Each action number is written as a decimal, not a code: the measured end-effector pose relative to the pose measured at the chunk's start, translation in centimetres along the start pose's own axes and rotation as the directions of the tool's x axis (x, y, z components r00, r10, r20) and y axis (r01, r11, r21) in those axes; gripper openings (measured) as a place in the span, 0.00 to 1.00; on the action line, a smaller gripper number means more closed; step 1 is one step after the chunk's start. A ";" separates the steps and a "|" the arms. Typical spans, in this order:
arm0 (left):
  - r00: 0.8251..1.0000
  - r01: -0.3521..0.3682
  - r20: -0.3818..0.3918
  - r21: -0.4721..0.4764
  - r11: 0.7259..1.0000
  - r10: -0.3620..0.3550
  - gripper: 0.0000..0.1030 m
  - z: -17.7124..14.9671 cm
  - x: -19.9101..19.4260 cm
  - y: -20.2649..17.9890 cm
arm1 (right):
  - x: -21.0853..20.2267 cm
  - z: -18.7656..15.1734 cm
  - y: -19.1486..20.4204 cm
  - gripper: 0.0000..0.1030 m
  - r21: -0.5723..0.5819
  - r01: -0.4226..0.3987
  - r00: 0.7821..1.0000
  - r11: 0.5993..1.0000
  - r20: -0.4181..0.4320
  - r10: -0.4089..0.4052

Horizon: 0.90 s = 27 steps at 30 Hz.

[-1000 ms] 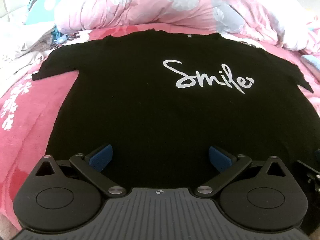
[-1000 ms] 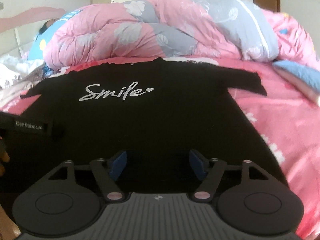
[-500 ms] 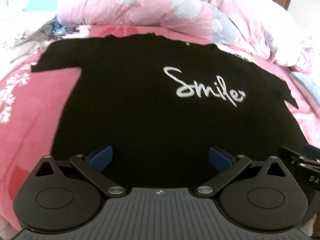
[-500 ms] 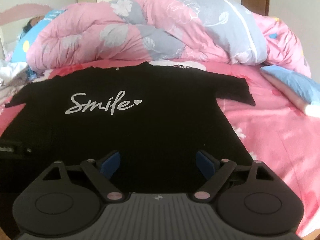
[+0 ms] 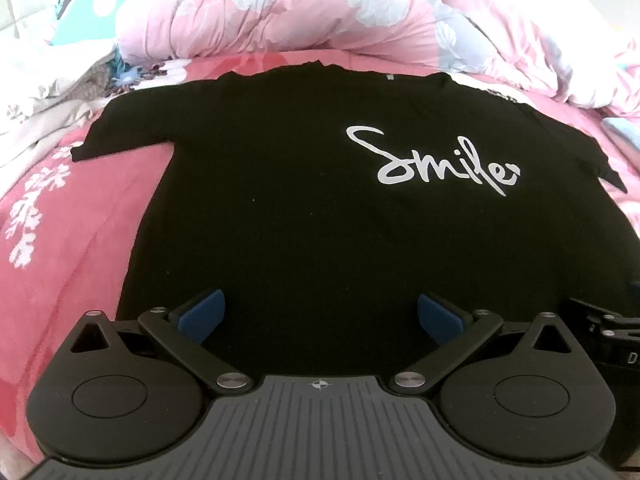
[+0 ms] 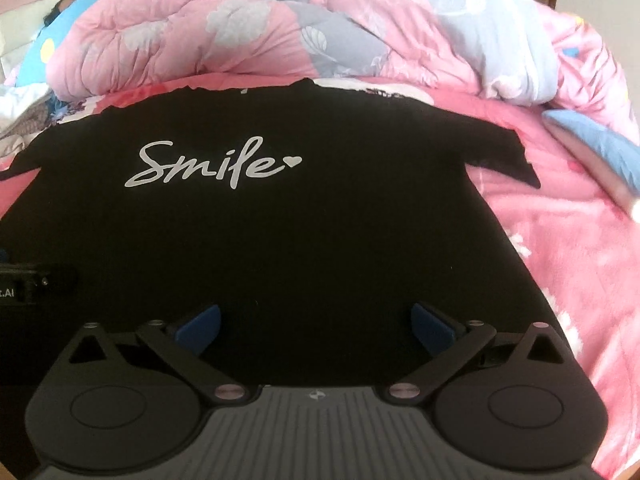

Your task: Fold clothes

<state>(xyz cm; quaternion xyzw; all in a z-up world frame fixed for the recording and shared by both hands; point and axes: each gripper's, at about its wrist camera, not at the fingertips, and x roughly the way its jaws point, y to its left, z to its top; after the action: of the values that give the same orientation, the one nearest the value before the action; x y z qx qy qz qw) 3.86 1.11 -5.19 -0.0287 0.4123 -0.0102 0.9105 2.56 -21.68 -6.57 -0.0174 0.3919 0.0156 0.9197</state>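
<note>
A: T-shirt [image 5: 320, 208], black with a white "Smile" print [image 5: 432, 164], lies flat and spread on the pink bedsheet [image 5: 72, 232], front up, both short sleeves out to the sides. It starts right under both sets of jaws and runs away ahead of them.

B: Jaws?

A: Left gripper [image 5: 320, 316] stands wide apart, blue pads empty, over the hem end. Right gripper [image 6: 316, 318] likewise wide apart, holding nothing, over the same hem end, nearer the shirt's right edge.

B: Progress?

A: No fold visible anywhere: no sleeve turned in, hem not brought up. As it lies, every fold is left to make. Can't say more than that from one moment.

B: Anything else?

A: Bunched pink floral duvet [image 6: 280, 28] beyond the collar, well ahead of the jaws. Blue pillow [image 6: 596, 148] off ahead-right of the right jaws.
</note>
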 end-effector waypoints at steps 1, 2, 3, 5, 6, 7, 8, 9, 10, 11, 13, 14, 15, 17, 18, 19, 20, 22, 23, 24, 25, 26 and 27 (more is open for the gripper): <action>1.000 0.000 -0.005 0.001 1.000 0.000 1.00 0.1 0.0 0.0 | 0.0 0.0 -0.1 1.00 0.006 -0.004 1.000 1.000 -0.005 0.004; 1.000 0.000 -0.011 0.002 1.000 0.000 1.00 0.1 0.0 0.0 | 0.0 0.0 -0.2 1.00 0.011 -0.006 1.000 1.000 -0.012 0.006; 1.000 -0.001 -0.019 0.000 1.000 0.001 1.00 0.2 0.1 0.0 | 0.1 0.1 -0.4 1.00 0.016 -0.008 1.000 1.000 -0.019 0.008; 0.999 -0.002 -0.034 -0.002 1.000 0.002 1.00 0.5 0.2 -0.1 | 0.1 0.1 -0.3 1.00 0.020 -0.001 1.000 1.000 -0.029 0.002; 0.999 -0.003 -0.041 -0.005 1.000 0.003 1.00 0.5 0.2 -0.1 | 0.1 0.2 -0.3 1.00 0.022 0.003 0.999 1.000 -0.035 -0.002; 0.999 -0.004 -0.047 -0.008 1.000 0.004 1.00 0.6 0.2 -0.1 | 0.1 0.2 -0.1 1.00 0.013 0.008 0.999 1.000 -0.037 -0.007; 0.999 -0.006 -0.052 -0.011 1.000 0.005 1.00 0.7 0.3 -0.1 | 0.1 0.2 0.0 1.00 0.003 0.013 0.999 1.000 -0.039 -0.013; 0.998 -0.008 -0.056 -0.012 1.000 0.007 1.00 0.7 0.3 -0.1 | 0.1 0.3 0.2 1.00 -0.007 0.019 0.999 1.000 -0.041 -0.019; 0.998 -0.010 -0.058 -0.012 1.000 0.010 1.00 0.6 0.3 -0.1 | 0.1 0.3 0.4 1.00 -0.017 0.024 0.999 1.000 -0.043 -0.025; 0.998 -0.012 -0.059 -0.009 1.000 0.012 1.00 0.6 0.2 -0.1 | -0.1 0.5 0.2 1.00 -0.007 0.019 0.999 1.000 -0.050 -0.019; 0.998 -0.015 -0.060 -0.004 1.000 0.015 1.00 0.5 0.2 -0.2 | -0.4 0.9 -0.2 1.00 0.018 0.005 0.998 1.000 -0.066 -0.004; 0.998 -0.015 -0.061 -0.002 1.000 0.015 1.00 0.5 0.2 -0.2 | -0.9 0.7 -0.3 1.00 0.023 -0.006 0.999 1.000 -0.045 0.007; 0.998 -0.016 -0.061 -0.003 1.000 0.015 1.00 0.5 0.2 -0.2 | -1.5 0.5 -0.4 1.00 0.026 -0.017 1.000 1.000 -0.019 0.017; 0.998 -0.017 -0.065 -0.006 1.000 0.017 1.00 0.6 0.2 -0.2 | -2.6 0.1 -0.5 1.00 0.031 -0.040 0.999 0.999 0.032 0.039; 0.998 -0.019 -0.068 -0.007 1.000 0.019 1.00 0.6 0.2 -0.2 | -3.2 -0.3 -0.3 1.00 0.012 -0.039 0.997 0.999 0.060 0.038; 0.997 -0.021 -0.070 -0.008 1.000 0.020 1.00 0.7 0.2 -0.2 | -3.8 -0.7 0.0 1.00 -0.014 -0.029 0.996 0.999 0.083 0.030; 0.997 -0.023 -0.072 -0.009 1.000 0.022 1.00 0.7 0.2 -0.2 | -4.3 -1.2 0.2 1.00 -0.040 -0.017 0.994 0.999 0.104 0.021; 0.997 -0.025 -0.074 -0.010 1.000 0.024 1.00 0.7 0.2 -0.2 | -5.1 -1.9 0.4 1.00 -0.076 -0.014 0.991 0.997 0.130 0.024; 0.997 -0.025 -0.073 -0.010 1.000 0.024 1.00 0.7 0.2 -0.3 | -5.6 -2.4 0.4 1.00 -0.087 -0.015 0.990 0.996 0.139 0.027; 0.997 -0.025 -0.073 -0.009 1.000 0.024 1.00 0.7 0.2 -0.3 | -6.0 -2.8 0.4 1.00 -0.096 -0.016 0.989 0.995 0.147 0.030; 0.997 -0.026 -0.072 -0.009 1.000 0.025 1.00 0.7 0.2 -0.3 | -6.4 -3.3 0.4 1.00 -0.104 -0.016 0.987 0.994 0.154 0.032; 0.997 -0.027 -0.072 -0.007 1.000 0.027 1.00 0.7 0.2 -0.3 | -6.8 -3.8 0.3 1.00 -0.112 -0.017 0.986 0.994 0.162 0.035; 0.997 -0.029 -0.072 -0.005 1.000 0.029 1.00 0.7 0.2 -0.4 | -7.1 -4.2 0.3 1.00 -0.117 -0.015 0.985 0.993 0.167 0.034</action>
<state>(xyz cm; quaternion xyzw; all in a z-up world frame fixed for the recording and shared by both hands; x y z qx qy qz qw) 4.53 0.77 -4.90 -0.0253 0.4453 0.0034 0.8950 -5.37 -21.68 -4.34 -0.0641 0.3111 0.0507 0.9469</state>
